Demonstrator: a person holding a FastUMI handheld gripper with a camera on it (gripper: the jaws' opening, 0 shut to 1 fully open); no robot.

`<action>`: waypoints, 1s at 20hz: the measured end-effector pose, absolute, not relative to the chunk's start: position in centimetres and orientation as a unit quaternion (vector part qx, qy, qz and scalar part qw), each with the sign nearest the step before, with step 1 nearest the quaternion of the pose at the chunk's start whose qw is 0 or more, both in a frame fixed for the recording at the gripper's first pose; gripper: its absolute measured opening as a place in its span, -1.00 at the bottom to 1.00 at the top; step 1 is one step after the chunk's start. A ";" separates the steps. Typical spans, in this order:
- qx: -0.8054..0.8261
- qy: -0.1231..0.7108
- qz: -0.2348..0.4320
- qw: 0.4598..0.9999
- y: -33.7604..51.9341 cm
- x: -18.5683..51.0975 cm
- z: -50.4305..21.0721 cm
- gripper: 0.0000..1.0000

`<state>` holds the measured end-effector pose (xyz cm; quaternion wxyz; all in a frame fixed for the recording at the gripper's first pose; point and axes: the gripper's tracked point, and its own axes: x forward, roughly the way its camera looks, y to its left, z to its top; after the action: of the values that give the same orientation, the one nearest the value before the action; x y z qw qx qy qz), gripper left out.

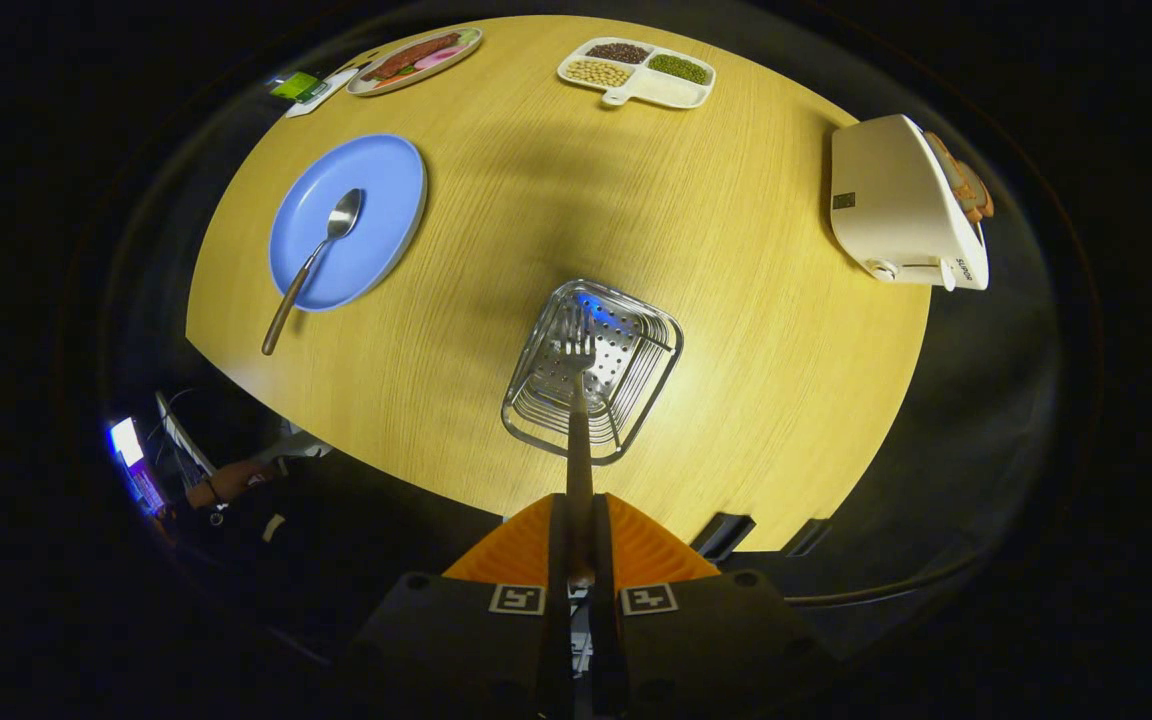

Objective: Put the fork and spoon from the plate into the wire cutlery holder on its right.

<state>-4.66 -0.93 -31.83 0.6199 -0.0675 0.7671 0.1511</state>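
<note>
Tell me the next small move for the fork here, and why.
Probably lower it straight down, then release. The hand-held gripper is shut on the fork, whose tines hang over the opening of the wire holder. The spoon still lies on the blue plate.

Staged dining setup in a recording booth, not a real home. Round wooden table [556, 230] ringed by black. Upper frame: plate of fake-looking food [414, 60], divided tray of beans [638, 72]. Right: white appliance [901, 205]. Lower left: someone's hand [221, 485] by a glowing screen [126, 442].
</note>
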 end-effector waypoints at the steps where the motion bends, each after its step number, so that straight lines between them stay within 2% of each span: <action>1: -0.063 0.764 0.151 0.624 -0.8 -4.5 -31.8 -0.71; 2: -0.059 0.758 0.153 0.631 -0.7 -4.4 -31.8 -0.70; 3: -0.055 0.752 0.153 0.638 -0.6 -4.2 -31.7 -0.60; 12: 0.039 0.654 0.148 0.741 2.8 -1.9 -26.1 -0.55; 17: 0.109 0.625 0.190 0.749 11.3 -2.7 -23.6 -0.35; 20: 0.124 0.629 0.212 0.738 17.7 -3.1 -24.9 -0.35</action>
<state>-3.14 17.66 -24.91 0.7375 0.1243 0.6291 0.2117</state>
